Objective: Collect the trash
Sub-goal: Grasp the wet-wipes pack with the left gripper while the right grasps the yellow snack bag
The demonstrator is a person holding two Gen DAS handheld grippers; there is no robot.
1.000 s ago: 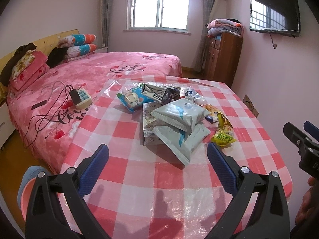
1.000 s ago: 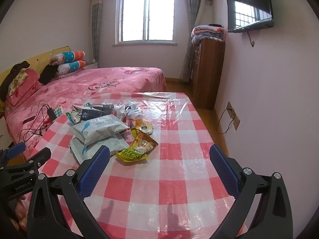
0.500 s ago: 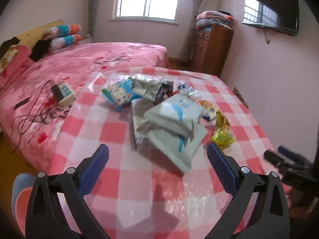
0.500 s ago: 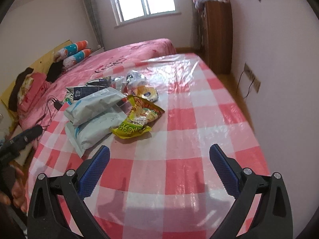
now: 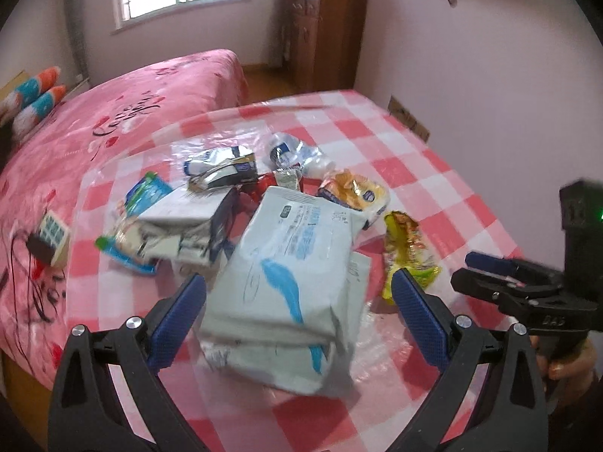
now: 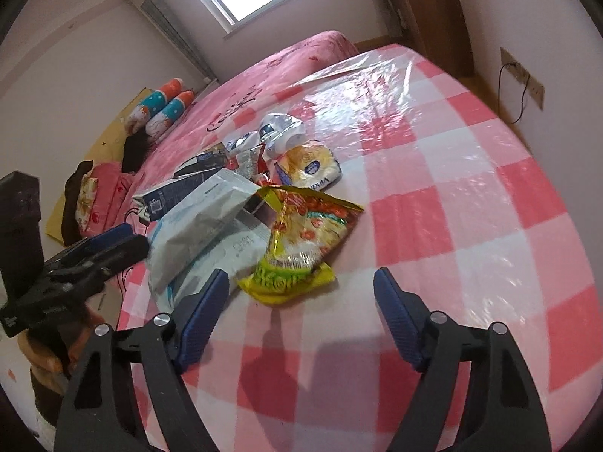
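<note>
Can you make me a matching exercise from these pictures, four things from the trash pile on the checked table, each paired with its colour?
Things:
1. noodle wrapper
2. wipes pack
3. round snack bag
4. tool pads

Colours:
A. dark blue
B. yellow and green
C. white with blue swoosh
D. orange and white

Pairs: 1-B, 2-C, 3-D, 4-A

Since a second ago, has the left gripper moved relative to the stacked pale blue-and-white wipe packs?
Yes. The left gripper has come forward and down over the pale blue-and-white wipe packs, which now sit between its open blue fingers on the checked tablecloth.
</note>
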